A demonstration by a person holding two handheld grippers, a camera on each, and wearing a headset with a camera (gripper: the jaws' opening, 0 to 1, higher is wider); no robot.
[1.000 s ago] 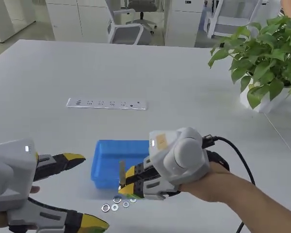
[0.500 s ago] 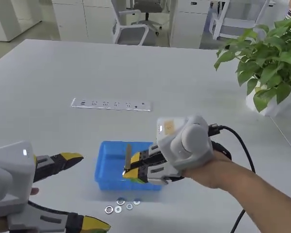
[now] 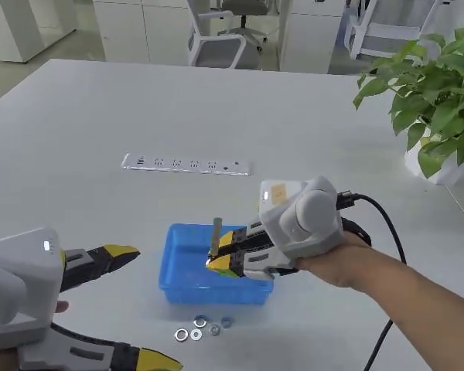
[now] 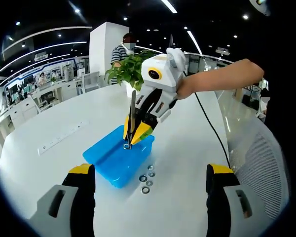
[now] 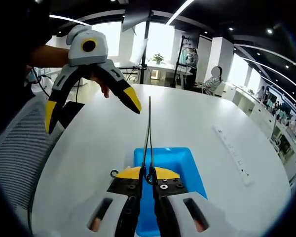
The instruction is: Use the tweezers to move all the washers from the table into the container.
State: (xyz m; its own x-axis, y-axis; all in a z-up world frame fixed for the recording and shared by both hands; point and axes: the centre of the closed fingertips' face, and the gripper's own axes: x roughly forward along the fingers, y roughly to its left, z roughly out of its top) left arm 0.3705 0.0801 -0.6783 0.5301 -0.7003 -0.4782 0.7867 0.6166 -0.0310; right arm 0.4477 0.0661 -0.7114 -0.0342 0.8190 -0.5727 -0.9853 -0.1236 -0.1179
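Note:
My right gripper (image 3: 220, 263) is shut on the thin metal tweezers (image 3: 216, 236), which stand roughly upright over the blue container (image 3: 209, 295). From the left gripper view, the tweezers (image 4: 132, 118) reach down from the right gripper (image 4: 138, 133) to the container (image 4: 106, 160), with what looks like a small ring at their lower tip. Several washers (image 3: 197, 331) lie on the table just in front of the container, also visible as washers (image 4: 147, 180). My left gripper (image 3: 143, 305) hangs open at the lower left, holding nothing. The right gripper view has the tweezers (image 5: 148, 133) above the container (image 5: 187, 163).
A white power strip (image 3: 185, 165) lies on the table beyond the container. A potted plant (image 3: 441, 85) stands at the right edge. A black cable (image 3: 387, 232) trails from the right gripper. Office chairs (image 3: 224, 39) stand past the table's far edge.
My right gripper has lifted the tweezers from the washers and carried them back over the blue container. The left gripper stays open and has barely moved.

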